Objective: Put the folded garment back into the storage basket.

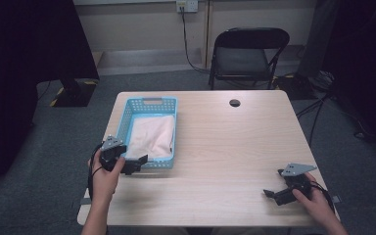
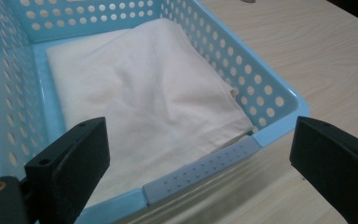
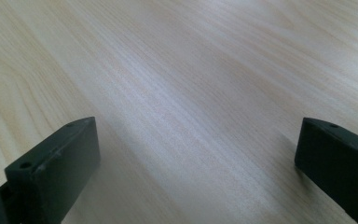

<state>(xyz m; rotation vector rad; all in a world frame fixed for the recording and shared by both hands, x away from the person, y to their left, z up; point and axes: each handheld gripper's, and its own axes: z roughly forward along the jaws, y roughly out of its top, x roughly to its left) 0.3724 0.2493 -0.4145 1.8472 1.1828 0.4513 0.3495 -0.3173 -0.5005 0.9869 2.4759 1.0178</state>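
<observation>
My left gripper (image 1: 136,164) sits at the near end of the blue basket (image 2: 279,100), fingers (image 2: 70,158) spread wide, 1 over the folded cream cloth (image 2: 144,98) inside, the other outside the rim by the grey handle strip (image 2: 200,170). If I close here, I judge I'd clamp the basket wall along with the cloth and drag or tip the light basket across the table (image 1: 235,147). My right gripper (image 1: 276,195) rests well apart at the near right, fingers (image 3: 51,163) spread over bare wood, too far off to steady anything.
</observation>
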